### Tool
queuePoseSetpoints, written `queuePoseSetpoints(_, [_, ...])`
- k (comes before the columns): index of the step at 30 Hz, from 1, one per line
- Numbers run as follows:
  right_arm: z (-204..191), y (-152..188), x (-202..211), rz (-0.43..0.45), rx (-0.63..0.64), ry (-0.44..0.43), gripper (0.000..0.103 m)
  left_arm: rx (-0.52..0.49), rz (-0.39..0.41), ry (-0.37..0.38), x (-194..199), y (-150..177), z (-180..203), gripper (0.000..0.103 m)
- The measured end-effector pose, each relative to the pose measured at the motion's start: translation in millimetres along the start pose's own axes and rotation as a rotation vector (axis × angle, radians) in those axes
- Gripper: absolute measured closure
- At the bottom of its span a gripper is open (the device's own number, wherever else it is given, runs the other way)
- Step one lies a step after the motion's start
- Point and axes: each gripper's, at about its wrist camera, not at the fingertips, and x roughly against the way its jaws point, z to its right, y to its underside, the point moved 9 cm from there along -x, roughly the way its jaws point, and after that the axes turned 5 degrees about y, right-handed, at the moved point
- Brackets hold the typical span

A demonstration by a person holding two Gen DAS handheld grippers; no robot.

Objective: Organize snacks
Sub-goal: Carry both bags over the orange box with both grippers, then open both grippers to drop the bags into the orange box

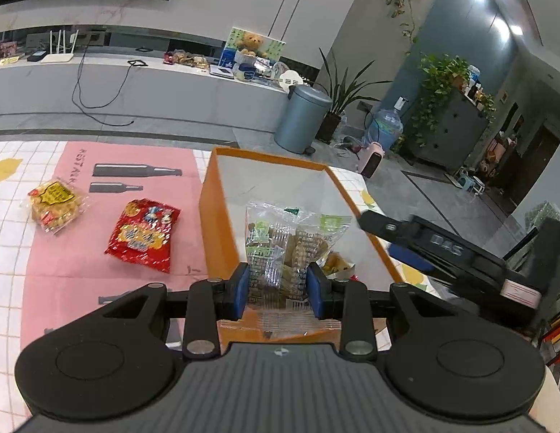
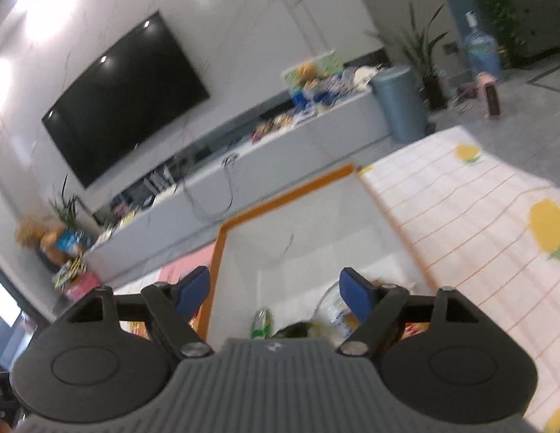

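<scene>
You are holding the clear bag (image 1: 280,252) in the left gripper (image 1: 278,288), its blue pads (image 1: 241,288) pinching the film from both sides, low in the centre of the left wrist view; the bag is hanging over the near edge of the orange box (image 1: 218,216), which is filling the middle of the frame. Judged from the crinkled film and the small wrapped pieces inside, the bag is light, soft and slippery, so it is likely to sag and slide; the sealed seam or the gathered lower part, where you are gripping now, looks like the surest hold. The right gripper (image 2: 276,294) is standing wide apart with nothing between its pads, hovering over the box (image 2: 280,202) in the blurred right wrist view; it is also showing at the right of the left wrist view, where raised letters on its body are appearing inverted and cannot be read with certainty. Two snacks are lying on the pink mat (image 1: 81,267) at left: a red bag (image 1: 142,234) and a yellow bag (image 1: 57,205), both flat, light and crackly by the look of them, best taken by an edge. The mat is carrying "RESTARK"-like lettering, partly unclear. Print on the clear bag is too small to read.
</scene>
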Motion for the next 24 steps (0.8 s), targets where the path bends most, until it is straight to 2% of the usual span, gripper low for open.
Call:
queuePoseSetpoints(5, [13.3, -11.3, 18.9, 0.066, 0.082, 0.102, 0.024, -0.024, -0.032, 0.002, -29.4, -5.6, 15.3, 0.066])
queuePoseSetpoints(11, [27.9, -23.6, 34.8, 0.115, 0.087, 0.125, 0.024, -0.072, -0.084, -0.015, -77.9, -7.4, 31.9, 0.066])
queuePoseSetpoints(18, [39.8, -25.0, 30.4, 0.097, 0.019, 0.139, 0.023, -0.076, -0.158, -0.089, -126.8, -5.0, 19.8, 0.066])
queuePoseSetpoints(24, [39.1, -22.5, 17.8, 0.064, -0.044, 0.126, 0.023, -0.063, -0.187, -0.114, -145.4, 1.9, 10.7, 0.066])
